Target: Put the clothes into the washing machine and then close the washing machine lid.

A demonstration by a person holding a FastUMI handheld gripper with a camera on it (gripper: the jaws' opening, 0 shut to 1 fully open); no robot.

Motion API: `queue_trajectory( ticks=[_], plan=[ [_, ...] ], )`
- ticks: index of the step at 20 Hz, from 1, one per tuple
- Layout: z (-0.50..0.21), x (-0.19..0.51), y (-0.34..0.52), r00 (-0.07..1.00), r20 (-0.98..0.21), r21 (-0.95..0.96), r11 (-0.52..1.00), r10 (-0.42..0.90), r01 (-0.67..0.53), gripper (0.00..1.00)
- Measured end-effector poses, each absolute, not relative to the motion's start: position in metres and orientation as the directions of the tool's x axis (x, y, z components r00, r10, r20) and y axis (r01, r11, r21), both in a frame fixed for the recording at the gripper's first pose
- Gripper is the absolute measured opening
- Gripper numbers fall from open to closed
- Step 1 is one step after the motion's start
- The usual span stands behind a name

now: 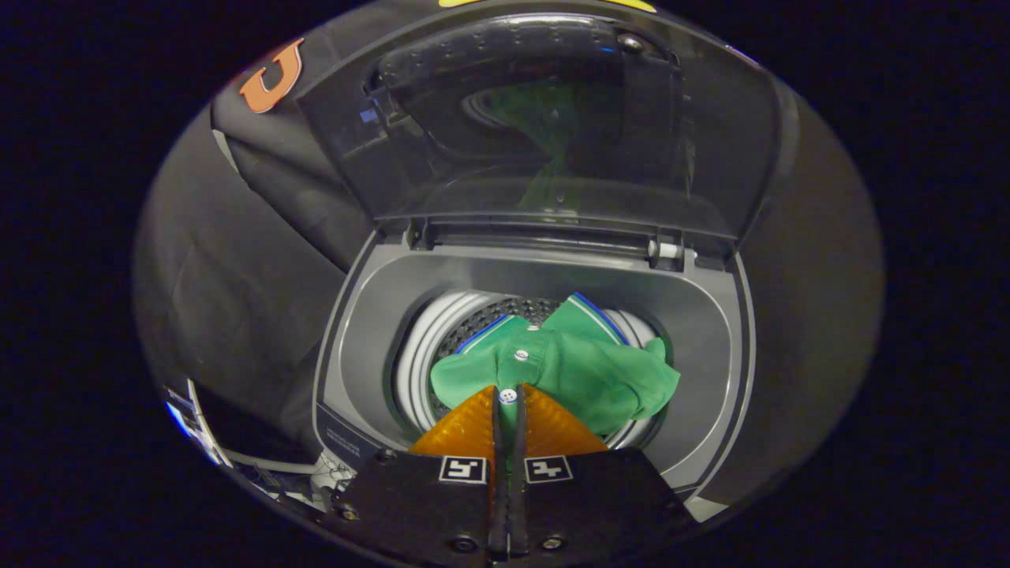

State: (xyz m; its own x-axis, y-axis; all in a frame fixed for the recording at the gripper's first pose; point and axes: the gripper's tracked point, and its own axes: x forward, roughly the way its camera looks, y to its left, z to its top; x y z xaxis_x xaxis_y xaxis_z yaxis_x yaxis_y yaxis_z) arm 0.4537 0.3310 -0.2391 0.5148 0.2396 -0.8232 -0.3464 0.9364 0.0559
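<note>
Above the open washing machine [544, 272] I hold my tongs [509, 398] pointing steeply down into the tub, so I look along their two orange fingers [465, 430] straight at the drum's mouth. They stand almost together, with only a thin dark slit between them, and they pinch a fold of the green shirt [568, 371] right at its button placket. One white button [508, 395] sits at the very tips, and a second white button [521, 355] lies a little farther up the cloth, just ahead of the fingers. Both fingers press on the fabric, so the garment is in my grip.

Beyond the tips the shirt spreads across the round opening, its blue-and-white trimmed collar [588, 312] turned toward the far side, one sleeve bunched off to the right over the white ring of the drum [414, 363]. Dark perforated drum wall shows behind the collar. How far the cloth hangs down inside I cannot tell.

Past the tub, the machine's lid [544, 126] stands raised on its hinges at the back edge, tilted up and away from me, and its dark glossy panel carries a faint green reflection of the shirt. Grey plastic of the top deck rings the opening on all sides.
</note>
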Motion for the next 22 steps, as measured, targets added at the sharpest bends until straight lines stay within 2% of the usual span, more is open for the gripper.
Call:
queue_trajectory(
  ticks=[8,11,16,22],
  plan=[
    [-0.23,0.458,0.328,0.524,-0.817,0.04,0.931,0.24,-0.364,0.06],
    [-0.23,0.459,0.315,0.53,-0.825,-0.022,0.926,0.196,-0.376,1.0],
    [-0.202,0.456,0.317,0.551,-0.8,-0.021,0.907,0.238,-0.421,0.98],
    [-0.112,0.458,0.333,0.609,-0.702,0.056,0.881,0.37,-0.47,0.98]
  ],
)
